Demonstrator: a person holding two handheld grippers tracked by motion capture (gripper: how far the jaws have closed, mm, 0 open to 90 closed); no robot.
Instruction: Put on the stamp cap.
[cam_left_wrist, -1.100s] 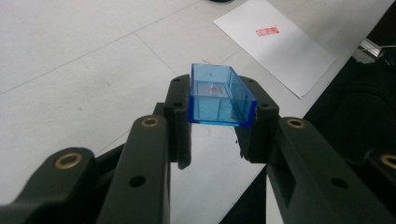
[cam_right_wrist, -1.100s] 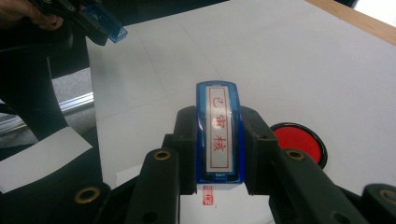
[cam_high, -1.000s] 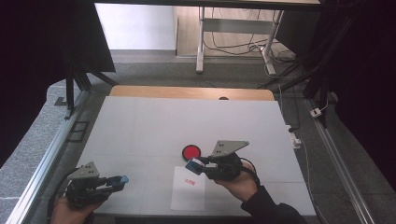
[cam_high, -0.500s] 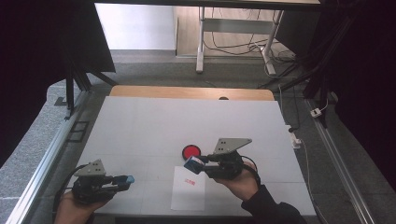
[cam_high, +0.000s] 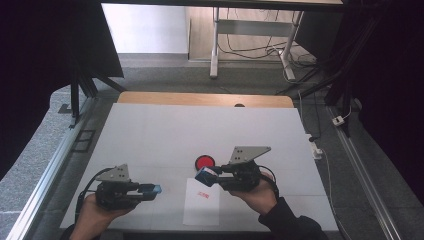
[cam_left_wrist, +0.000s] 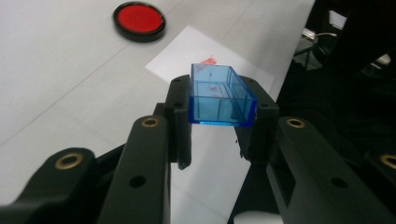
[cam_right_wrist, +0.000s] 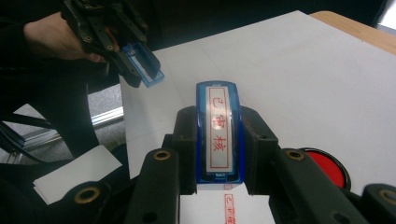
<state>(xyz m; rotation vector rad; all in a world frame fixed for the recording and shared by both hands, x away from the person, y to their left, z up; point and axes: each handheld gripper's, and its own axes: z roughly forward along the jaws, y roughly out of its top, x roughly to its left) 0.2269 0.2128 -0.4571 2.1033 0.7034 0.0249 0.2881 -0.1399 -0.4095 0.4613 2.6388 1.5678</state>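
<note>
Stamp (cam_right_wrist: 218, 135) sits clamped in the right gripper (cam_high: 206, 176), above the paper (cam_high: 202, 201). Its clear blue cap (cam_left_wrist: 219, 95), gripped by the left gripper (cam_high: 156, 189), waits at nine o'clock, apart, long axis level.

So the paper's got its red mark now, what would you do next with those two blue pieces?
Probably bring the left gripper across so its clear blue cap meets the stamp held in the right gripper. The sheet of paper already carries a red print, both pieces are gripped, and they sit apart.
</note>
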